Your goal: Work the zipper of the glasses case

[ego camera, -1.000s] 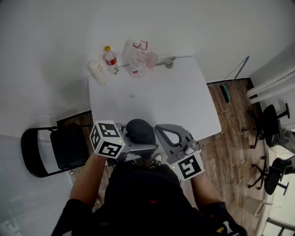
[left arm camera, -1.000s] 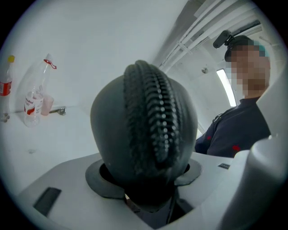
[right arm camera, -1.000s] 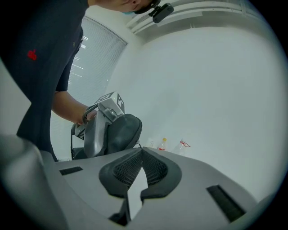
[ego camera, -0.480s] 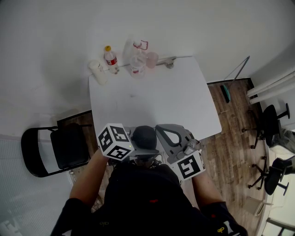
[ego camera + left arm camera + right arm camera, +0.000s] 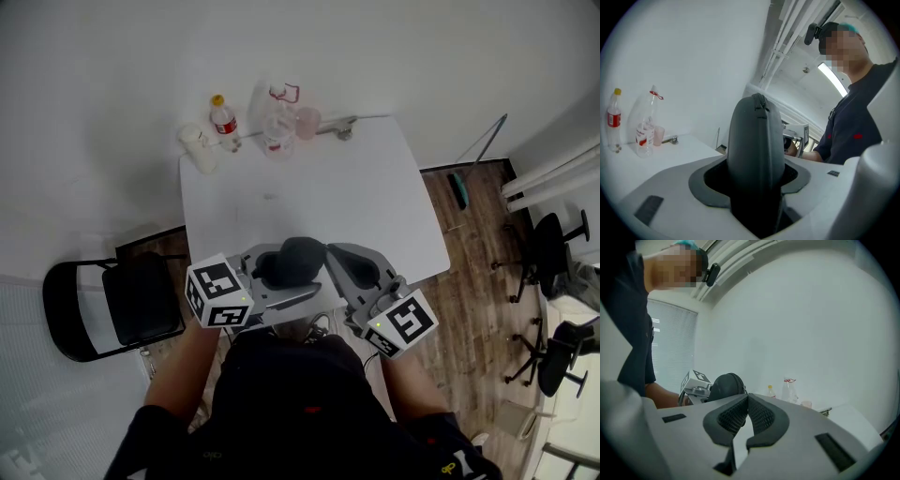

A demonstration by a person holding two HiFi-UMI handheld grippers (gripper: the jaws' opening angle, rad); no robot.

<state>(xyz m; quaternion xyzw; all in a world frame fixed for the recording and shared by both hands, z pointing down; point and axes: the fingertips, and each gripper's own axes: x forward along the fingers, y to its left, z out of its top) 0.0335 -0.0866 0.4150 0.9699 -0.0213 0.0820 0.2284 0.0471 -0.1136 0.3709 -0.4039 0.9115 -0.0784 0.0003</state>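
The dark glasses case (image 5: 298, 258) is held above the table's near edge, in front of the person's body. My left gripper (image 5: 272, 279) is shut on it, one jaw on each broad side. In the left gripper view the case (image 5: 757, 140) stands upright between the pads of the left gripper (image 5: 754, 180), and its zipper (image 5: 760, 100) runs over the top edge. My right gripper (image 5: 335, 256) is shut, and its tips touch the case's right end. In the right gripper view the pads of the right gripper (image 5: 747, 401) meet, with nothing visible between them. The case (image 5: 723, 385) sits just behind them.
On the white table (image 5: 309, 187), at the far edge, stand a yellow-capped bottle (image 5: 223, 120), a clear bottle (image 5: 277, 127), a pink cup (image 5: 307, 120) and a white object (image 5: 197, 145). A black chair (image 5: 112, 309) is at the left. Office chairs (image 5: 553, 244) stand on the wood floor at the right.
The left gripper swung right with the case, then back left. The case now sits higher and further right. The right gripper has rolled and come in against the case's right end.
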